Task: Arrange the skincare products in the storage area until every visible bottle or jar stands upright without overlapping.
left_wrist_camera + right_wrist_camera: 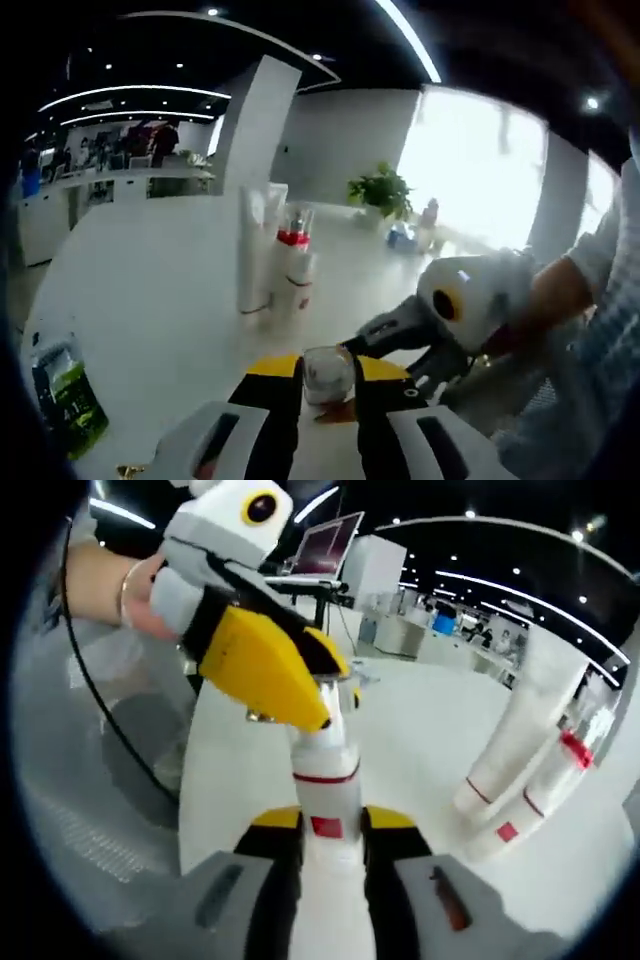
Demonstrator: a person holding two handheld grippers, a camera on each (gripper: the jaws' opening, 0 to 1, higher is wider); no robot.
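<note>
In my right gripper view, my right gripper (331,845) is closed around the body of a white bottle (326,795) with a red band and a small red label, the yellow-tipped jaws pressing both its sides. Just beyond, my left gripper (318,685) comes in from the upper left, angled down over the bottle's top, a hand (125,585) with a bracelet behind it. In my left gripper view, the left gripper's (329,378) jaws are clamped on the bottle's clear cap (328,372), and the right gripper (400,335) reaches in from the right, low and nearly level, carried by a hand in a striped sleeve (590,330). Farther out on the white table (150,290) stand upright white tubes and bottles (275,260), close together. A green packet (65,395) lies near the table's left edge.
</note>
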